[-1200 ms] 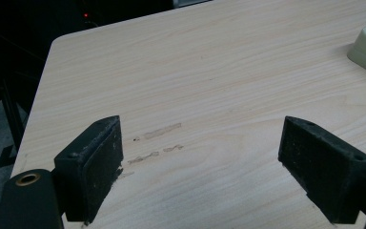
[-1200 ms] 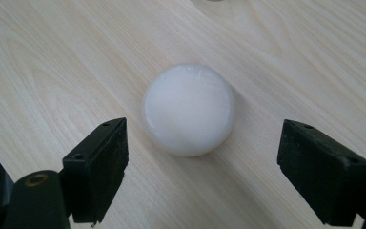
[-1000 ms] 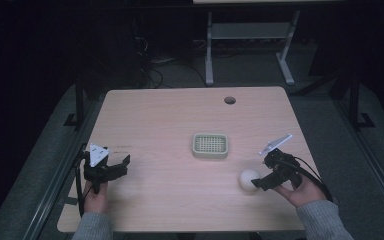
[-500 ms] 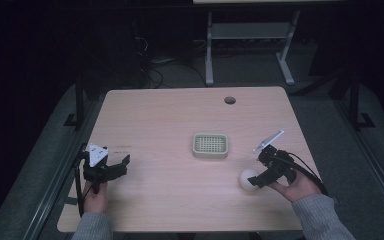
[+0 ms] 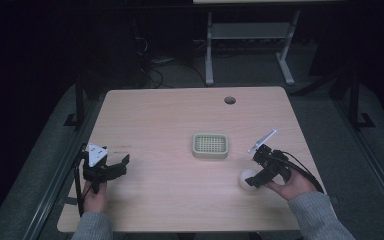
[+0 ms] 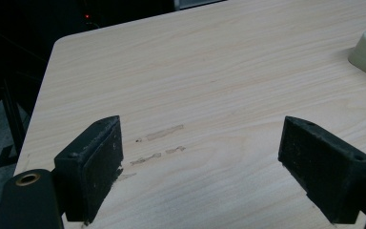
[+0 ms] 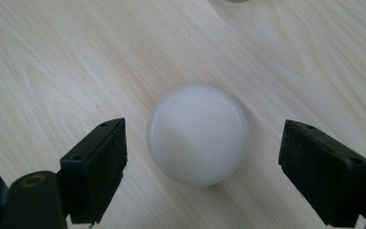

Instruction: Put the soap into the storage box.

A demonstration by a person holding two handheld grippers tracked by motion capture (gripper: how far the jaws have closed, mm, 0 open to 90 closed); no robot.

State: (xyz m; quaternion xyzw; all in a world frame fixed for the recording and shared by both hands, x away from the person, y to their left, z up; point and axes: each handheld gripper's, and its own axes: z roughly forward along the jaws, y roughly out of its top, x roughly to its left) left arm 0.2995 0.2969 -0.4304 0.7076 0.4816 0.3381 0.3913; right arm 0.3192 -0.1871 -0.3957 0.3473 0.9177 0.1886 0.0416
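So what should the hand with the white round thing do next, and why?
Probably close the right gripper on the white round soap. Its jaws stand wide open on either side of the soap, not touching it, and the soap lies flat on the table. A gentle squeeze seems wise, since it looks smooth. The soap dish sits nearby.

Soap (image 5: 247, 178) lies on table (image 5: 170, 120), before tray (image 5: 210, 145)

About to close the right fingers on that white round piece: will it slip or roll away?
The white round piece looks smooth and slightly glossy, so it may slip if pinched off-centre. Its rounded edge suggests it could roll or skid when nudged. It sits between the open right gripper fingers, so a centred squeeze seems safest.
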